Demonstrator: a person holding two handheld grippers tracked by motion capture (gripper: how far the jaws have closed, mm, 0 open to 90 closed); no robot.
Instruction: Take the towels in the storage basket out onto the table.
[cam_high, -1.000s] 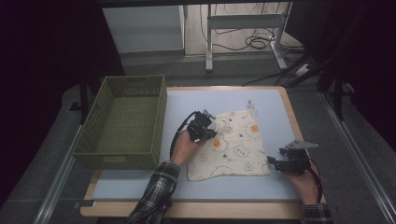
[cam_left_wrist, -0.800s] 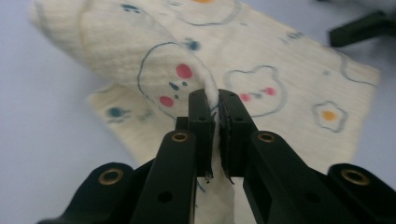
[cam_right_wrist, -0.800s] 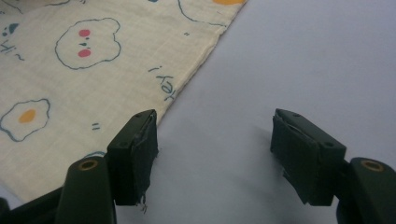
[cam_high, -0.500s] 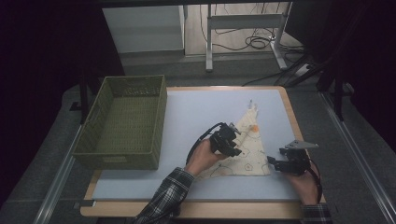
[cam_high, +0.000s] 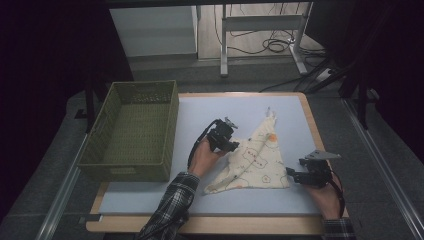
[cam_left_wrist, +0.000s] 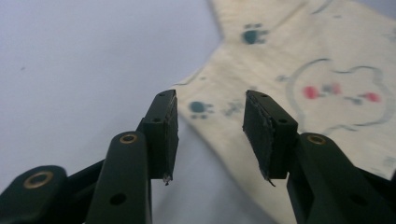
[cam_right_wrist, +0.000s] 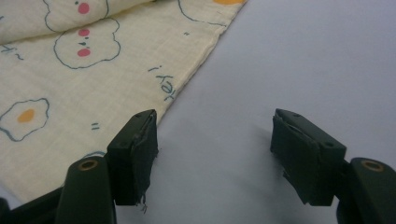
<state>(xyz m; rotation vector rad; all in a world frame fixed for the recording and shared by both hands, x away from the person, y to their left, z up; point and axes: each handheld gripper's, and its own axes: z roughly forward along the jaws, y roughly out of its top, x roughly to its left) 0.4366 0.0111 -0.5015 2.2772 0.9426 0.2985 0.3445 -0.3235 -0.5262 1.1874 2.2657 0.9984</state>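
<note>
Lying folded into a rough triangle on the pale worktop (cam_high: 150, 200), the cloth (cam_high: 250, 165) has its long slanted fold running from a near-left corner up to a far point with a small tag. Its short straight edge faces the person's right side. The cloth is cream, printed with fried eggs and little clouds.

The left gripper (cam_high: 226, 137) sits at the slanted edge of the cloth, about halfway along it. In the left gripper view its fingers (cam_left_wrist: 163, 126) are spread with nothing between them, the cloth's edge passing just beyond and under the gap.

The right gripper (cam_high: 295, 175) rests just beside the near right corner. Its fingers (cam_right_wrist: 135, 149) are also spread and empty, the hem running past the left one while bare worktop lies ahead.

Both hands are close to the cloth, the left nearer its middle, so a further fold would probably start there. A green basket (cam_high: 131, 131) stands well apart at the left.
</note>
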